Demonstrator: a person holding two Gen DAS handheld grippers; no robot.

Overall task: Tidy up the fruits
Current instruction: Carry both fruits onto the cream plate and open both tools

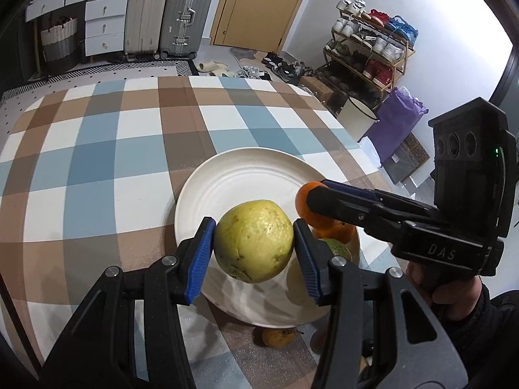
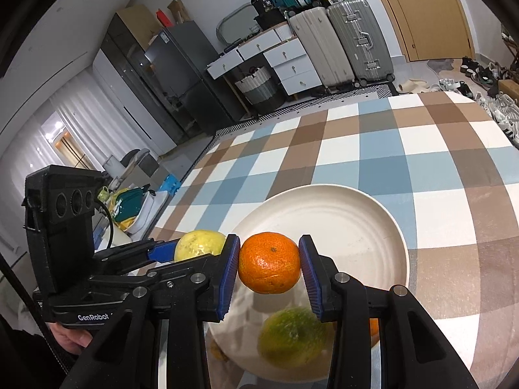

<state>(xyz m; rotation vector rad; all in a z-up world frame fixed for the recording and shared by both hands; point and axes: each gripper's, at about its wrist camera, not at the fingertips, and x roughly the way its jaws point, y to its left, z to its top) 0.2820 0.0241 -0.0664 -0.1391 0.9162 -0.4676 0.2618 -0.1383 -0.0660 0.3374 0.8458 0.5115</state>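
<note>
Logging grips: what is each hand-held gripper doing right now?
Left hand-held gripper: closed on the yellow-green fruit.
Right hand-held gripper: closed on the orange.

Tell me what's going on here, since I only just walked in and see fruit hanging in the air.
A person is sorting fruit onto a white plate on a checked tablecloth. The left hand-held gripper clamps a yellow-green fruit above the plate, and the right hand-held gripper clamps an orange beside it. A greenish citrus already lies on the plate, and one small orange fruit sits on the cloth by its near rim.
</note>
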